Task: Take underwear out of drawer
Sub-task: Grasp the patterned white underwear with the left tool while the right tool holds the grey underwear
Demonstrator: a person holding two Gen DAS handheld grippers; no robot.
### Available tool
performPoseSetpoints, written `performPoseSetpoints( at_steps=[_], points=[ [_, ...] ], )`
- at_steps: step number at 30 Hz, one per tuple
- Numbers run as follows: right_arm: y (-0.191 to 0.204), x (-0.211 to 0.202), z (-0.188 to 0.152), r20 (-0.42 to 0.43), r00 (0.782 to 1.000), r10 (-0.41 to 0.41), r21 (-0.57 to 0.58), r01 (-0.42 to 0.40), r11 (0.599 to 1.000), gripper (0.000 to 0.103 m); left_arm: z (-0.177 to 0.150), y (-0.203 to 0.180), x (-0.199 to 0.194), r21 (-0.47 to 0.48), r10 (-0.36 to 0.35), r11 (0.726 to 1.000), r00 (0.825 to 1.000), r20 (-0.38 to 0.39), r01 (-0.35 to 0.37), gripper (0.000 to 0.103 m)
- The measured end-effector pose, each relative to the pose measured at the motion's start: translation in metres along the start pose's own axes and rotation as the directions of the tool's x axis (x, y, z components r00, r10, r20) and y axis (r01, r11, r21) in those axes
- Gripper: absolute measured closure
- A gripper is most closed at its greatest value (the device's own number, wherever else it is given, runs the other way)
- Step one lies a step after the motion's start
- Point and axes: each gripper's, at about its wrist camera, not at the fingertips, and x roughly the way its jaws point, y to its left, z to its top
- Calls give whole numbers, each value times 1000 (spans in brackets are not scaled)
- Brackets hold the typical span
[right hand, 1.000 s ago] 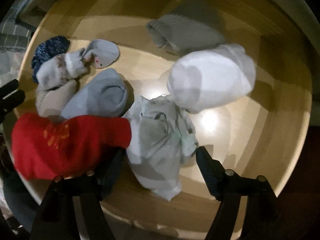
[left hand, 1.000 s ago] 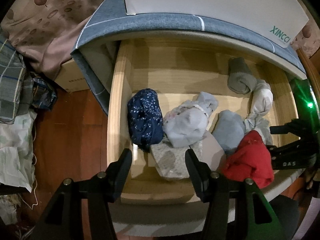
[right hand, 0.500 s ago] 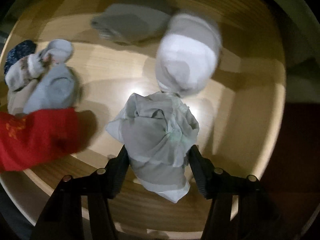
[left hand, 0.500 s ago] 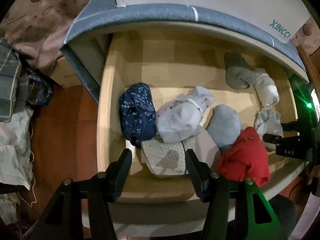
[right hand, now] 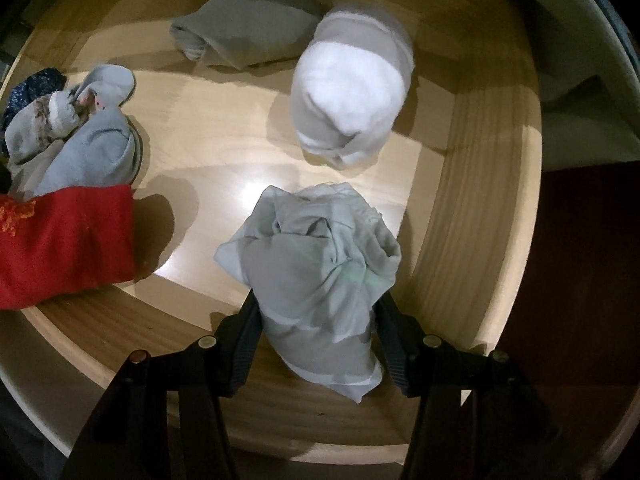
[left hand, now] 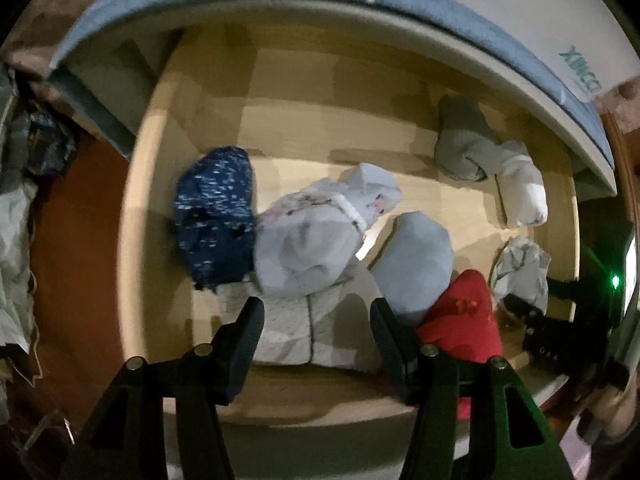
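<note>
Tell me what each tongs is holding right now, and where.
Right tongs pinch the crumpled pale grey underwear at its near end; left tongs hold nothing.

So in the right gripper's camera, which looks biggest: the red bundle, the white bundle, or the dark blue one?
Largest to smallest as they look:
1. Red bundle, though the picture's edge cuts it off.
2. White bundle, close behind, so their order is unsure.
3. Dark blue bundle, only a sliver showing behind other clothes, so its true size is hidden.

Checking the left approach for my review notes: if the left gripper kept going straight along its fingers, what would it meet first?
Most likely the pale patterned folded garment lying between the open left gripper fingers at the front of the drawer. The light grey bundle sits just beyond; depth is hard to judge.
</note>
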Motion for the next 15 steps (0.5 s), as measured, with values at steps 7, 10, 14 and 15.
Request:
performPoseSetpoints(
  at_steps=[7,10,14,15],
  points=[
    [-14,-3,-12,14,1000,11,-5,-11,1000,51,14,2,14,-65,-21,998,999,-38,19,33],
    [-13,-7,-8,16,1000,12,-5,-12,1000,51,16,0,23,-52,6,999,997,-73,-10,31],
    [-13,-7,-8,16,1000,14,-6,-13,1000,51,17,5,29,-56,5,998,995,-95,-10,28],
    [-13,-6,-7,16,1000,14,-7,-14,1000,51,17,6,30,-59,3,998,995,-101,-9,26]
  ],
)
